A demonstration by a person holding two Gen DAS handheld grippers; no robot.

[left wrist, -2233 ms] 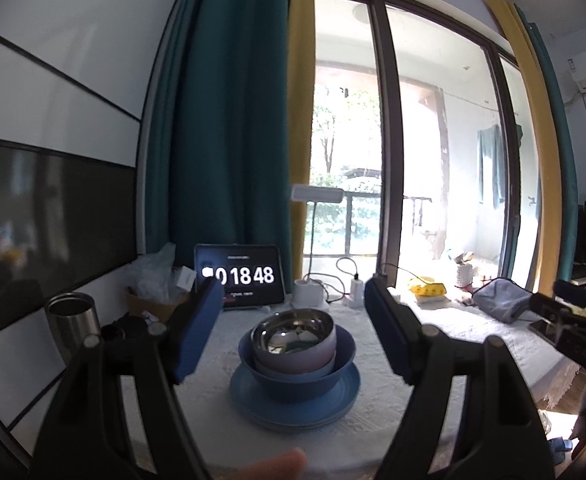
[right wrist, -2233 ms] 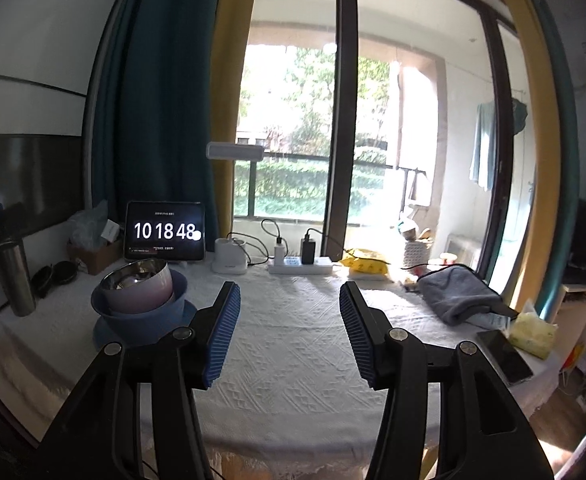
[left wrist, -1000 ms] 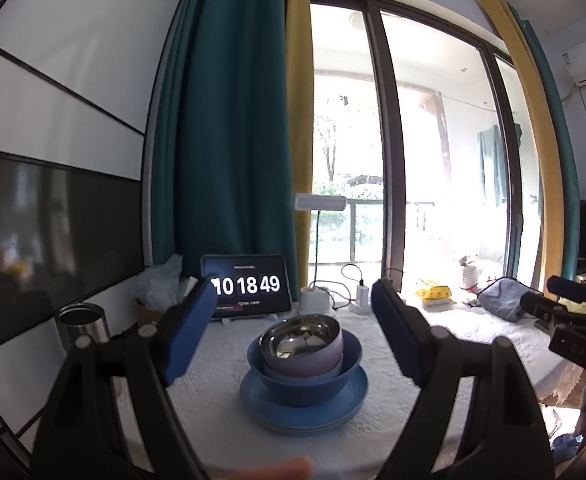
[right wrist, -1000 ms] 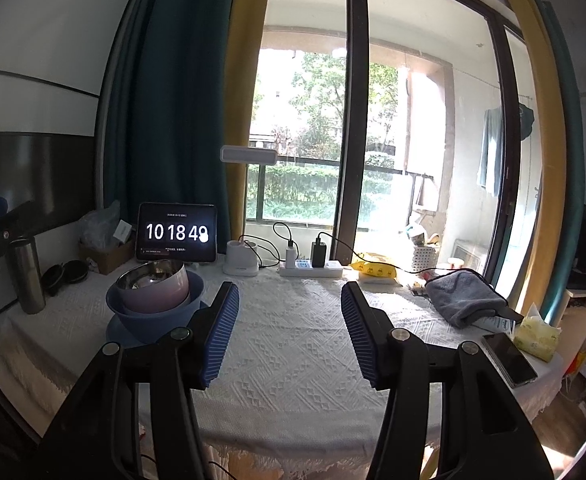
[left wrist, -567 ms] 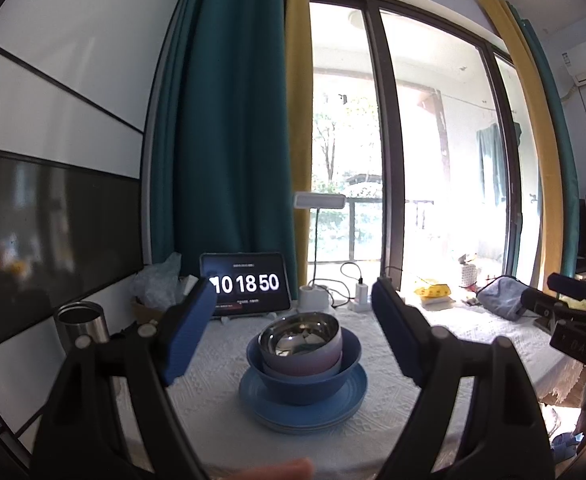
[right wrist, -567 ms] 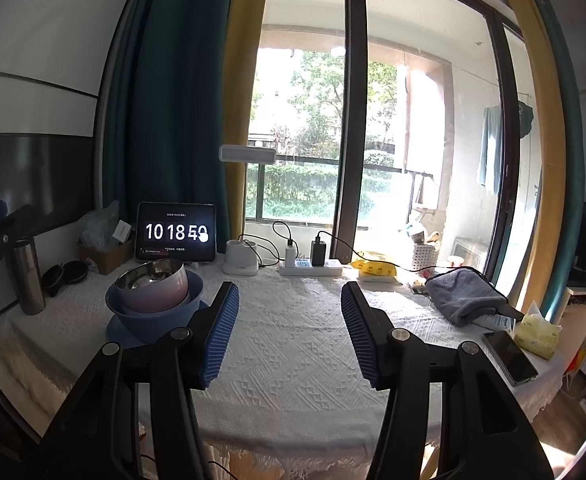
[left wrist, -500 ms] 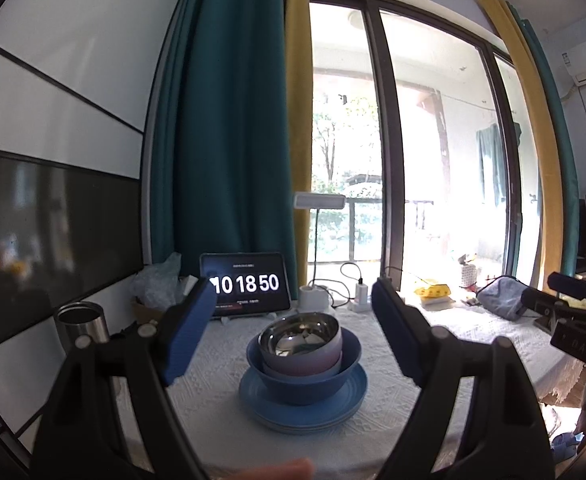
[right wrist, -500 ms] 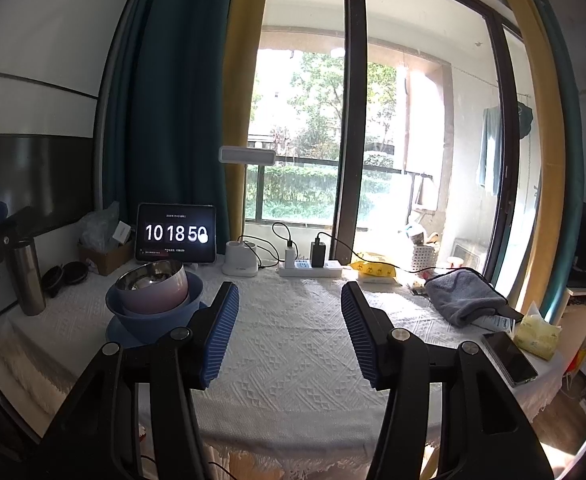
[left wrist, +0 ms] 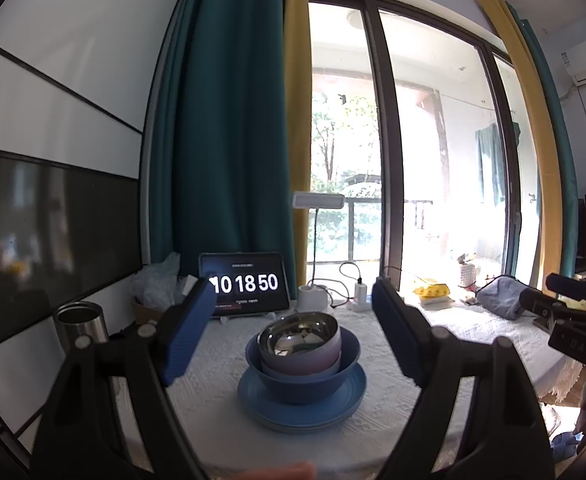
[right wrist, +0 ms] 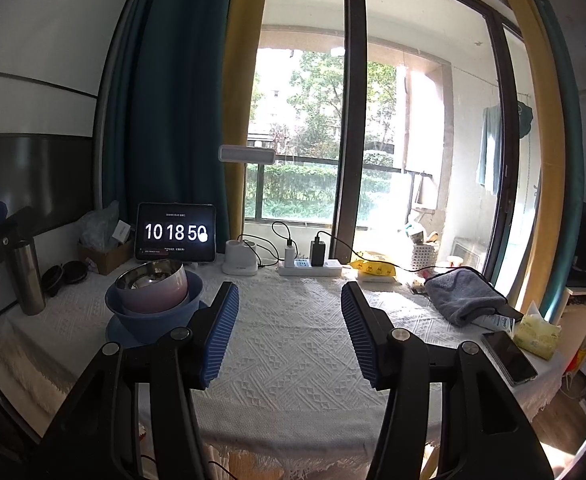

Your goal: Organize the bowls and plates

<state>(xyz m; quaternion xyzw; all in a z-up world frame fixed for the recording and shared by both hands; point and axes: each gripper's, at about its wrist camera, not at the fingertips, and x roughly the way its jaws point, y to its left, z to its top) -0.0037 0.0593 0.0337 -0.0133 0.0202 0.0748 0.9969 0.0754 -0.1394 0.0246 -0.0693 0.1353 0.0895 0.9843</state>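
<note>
While both units are held off the table [right wrist: 293, 344], nothing is gripped by either. Left hand-held gripper [left wrist: 293, 336]: jaws spread wide, empty, aimed level at the dish stack; the stack is framed between the blue pads [left wrist: 187, 336] but is not touched. Right hand-held gripper [right wrist: 289, 332]: jaws parted at a moderate gap, empty, tilted slightly down over bare tablecloth, with the stack to its left.

Stack order, seen in both views: blue plate [left wrist: 301, 406] at the bottom on the white tablecloth, blue bowl [left wrist: 305, 376] set on it, pink bowl [left wrist: 305, 354] nested inside, its steel inner surface upward. All are upright and sit toward the left end of the table, just in front of the tablet clock [right wrist: 176, 238].

A steel tumbler [right wrist: 29, 278] is seen further left near the wall. A desk lamp [right wrist: 241, 240] and a power strip [right wrist: 311, 269] are placed along the window edge. A grey cloth [right wrist: 463, 296], a phone [right wrist: 509, 358] and a tissue pack [right wrist: 539, 336] are located at the right end.
</note>
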